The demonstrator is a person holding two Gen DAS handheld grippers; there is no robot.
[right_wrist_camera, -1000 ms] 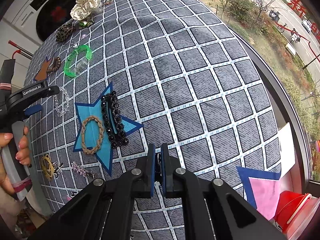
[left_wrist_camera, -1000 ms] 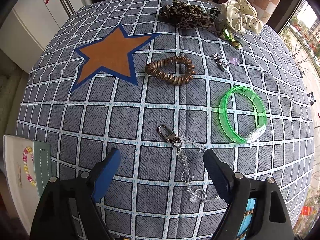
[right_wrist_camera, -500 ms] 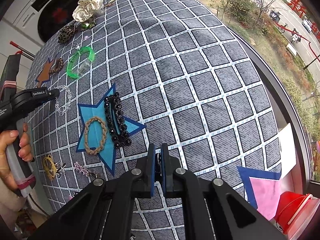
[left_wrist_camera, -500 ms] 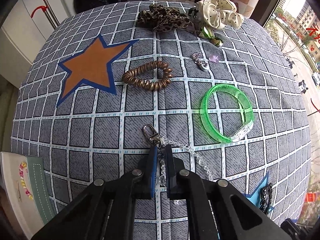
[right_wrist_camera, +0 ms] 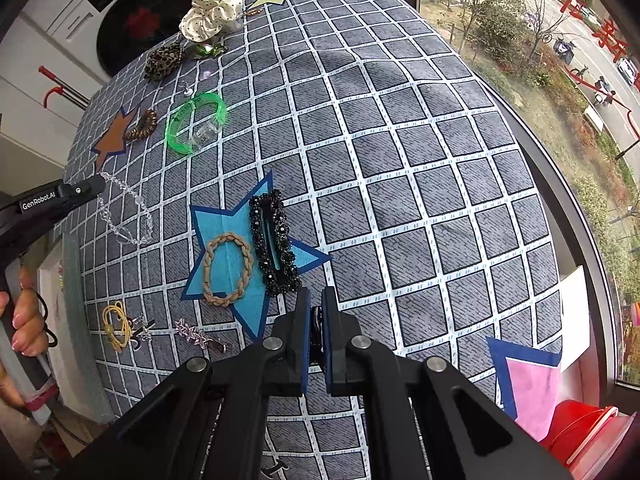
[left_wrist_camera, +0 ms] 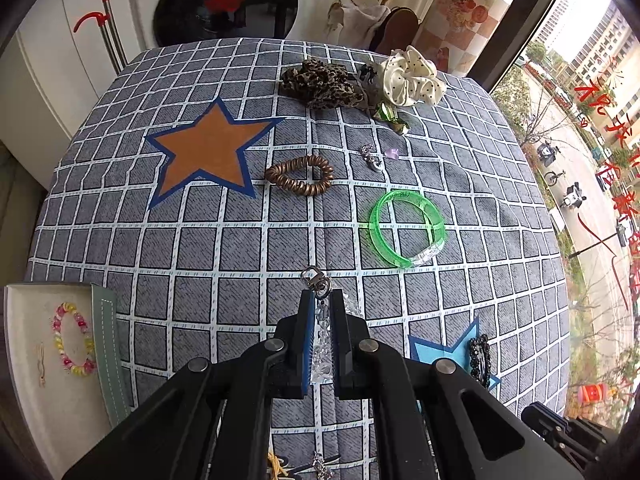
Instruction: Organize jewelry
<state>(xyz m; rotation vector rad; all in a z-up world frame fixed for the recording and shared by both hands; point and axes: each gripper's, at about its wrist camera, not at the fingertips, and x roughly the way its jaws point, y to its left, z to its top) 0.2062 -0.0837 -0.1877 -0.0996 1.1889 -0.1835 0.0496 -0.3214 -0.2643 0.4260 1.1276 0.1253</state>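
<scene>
My left gripper (left_wrist_camera: 321, 300) is shut on a clear crystal bead chain (left_wrist_camera: 322, 340) with a metal clasp (left_wrist_camera: 315, 279) sticking out past the fingertips. In the right wrist view the chain (right_wrist_camera: 128, 216) hangs from the left gripper (right_wrist_camera: 94, 186), lifted above the cloth. My right gripper (right_wrist_camera: 316, 300) is shut, with something small and dark between its pads that I cannot identify; it hovers near the blue star (right_wrist_camera: 236, 256), which holds a braided tan hair tie (right_wrist_camera: 227, 268) and a black beaded clip (right_wrist_camera: 274, 248).
On the grid cloth lie a green bangle (left_wrist_camera: 406, 227), a brown coil hair tie (left_wrist_camera: 300, 174), an orange star (left_wrist_camera: 206, 152), leopard (left_wrist_camera: 320, 82) and white (left_wrist_camera: 412, 76) scrunchies, small charms (left_wrist_camera: 374, 156). A tray (left_wrist_camera: 24, 360) with a bead bracelet (left_wrist_camera: 72, 338) sits left. A pink star (right_wrist_camera: 528, 384) is right.
My left gripper closed on the crystal chain and lifted it off the cloth, pulling back. The right gripper stayed shut and barely moved.
</scene>
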